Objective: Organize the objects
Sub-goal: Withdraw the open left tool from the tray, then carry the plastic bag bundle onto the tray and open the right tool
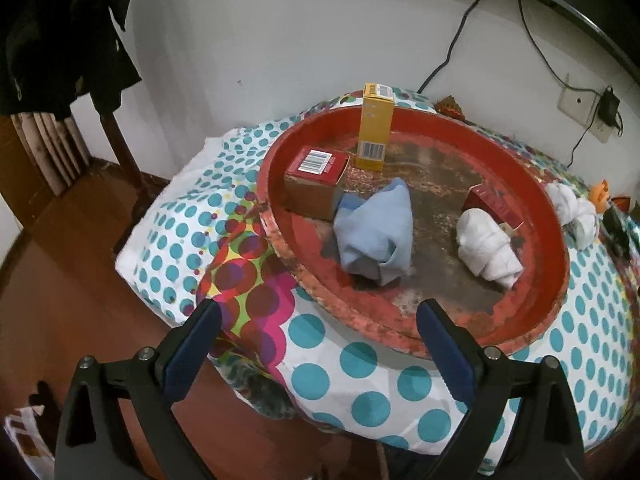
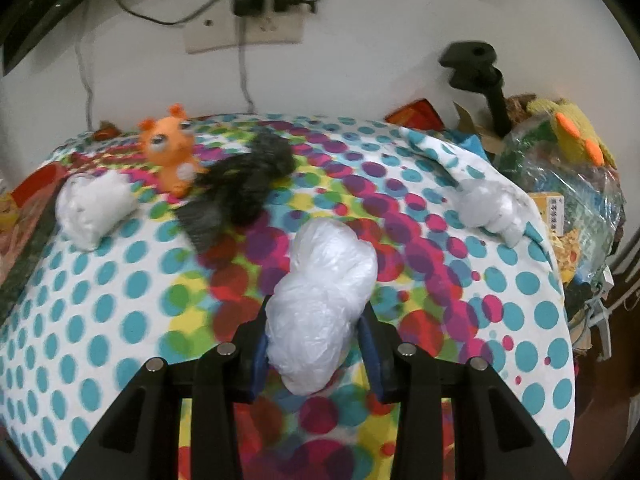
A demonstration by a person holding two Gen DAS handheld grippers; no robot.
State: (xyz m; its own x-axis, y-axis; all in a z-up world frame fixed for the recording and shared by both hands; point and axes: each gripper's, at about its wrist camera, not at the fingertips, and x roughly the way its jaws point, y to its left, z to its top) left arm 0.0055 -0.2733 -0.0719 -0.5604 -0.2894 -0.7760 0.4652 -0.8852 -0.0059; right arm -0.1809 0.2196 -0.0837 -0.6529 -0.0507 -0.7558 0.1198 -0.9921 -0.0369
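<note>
While the left hand-held gripper [image 1: 316,320] hangs wide open and empty at the near rim of the red tray [image 1: 532,328], the right hand-held gripper [image 2: 314,344] clamps a white plastic bundle [image 2: 324,300] over the dotted tabletop [image 2: 120,320], long axis pointing away between its fingers, tray off to its left.

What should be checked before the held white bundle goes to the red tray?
1. Grip: right gripper is shut on the crumpled white plastic bundle, pads pressing both sides: ok.
2. Left gripper is open and empty, clear of the load: ok.
3. Free space in the round red tray: bare floor shows between the folded light-blue cloth and the rolled white cloth: ok.
4. Upright yellow carton at the tray's far side could tip if bumped: cannot tell.
5. Things left on the dotted tablecloth: orange toy figure, black furry item, two white bundles: not ok.
</note>
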